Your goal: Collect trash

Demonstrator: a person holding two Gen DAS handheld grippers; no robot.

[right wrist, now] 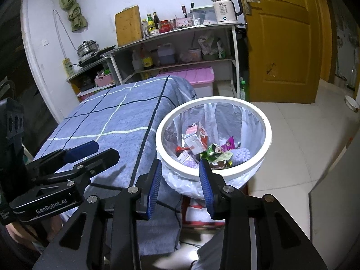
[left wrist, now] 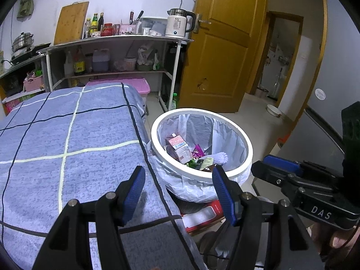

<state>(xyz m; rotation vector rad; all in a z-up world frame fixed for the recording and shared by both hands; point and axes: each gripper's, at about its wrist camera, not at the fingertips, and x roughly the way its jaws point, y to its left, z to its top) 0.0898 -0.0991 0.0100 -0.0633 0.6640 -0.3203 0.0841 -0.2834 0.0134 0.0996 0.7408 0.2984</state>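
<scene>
A white round trash bin (left wrist: pixel 246 144) with a plastic liner stands to the right of a table draped in a blue checked cloth (left wrist: pixel 67 139). It holds cartons (left wrist: pixel 178 146), wrappers and a white sock-like item; it also shows in the right wrist view (right wrist: pixel 267 135) with the cartons (right wrist: pixel 194 139). My left gripper (left wrist: pixel 177 172) is open and empty, over the table's right edge beside the bin. My right gripper (right wrist: pixel 180 166) is open and empty, just before the bin's near rim. Each gripper appears in the other's view, right (left wrist: pixel 276 166) and left (right wrist: pixel 101 150).
A metal shelf (left wrist: pixel 117 39) at the back holds bottles, a cutting board and a white kettle (left wrist: pixel 177 23). A pink storage box (left wrist: pixel 139 85) sits beyond the table. A yellow wooden door (left wrist: pixel 225 45) stands open at right. A red-and-white stool (right wrist: pixel 198 211) is under the bin.
</scene>
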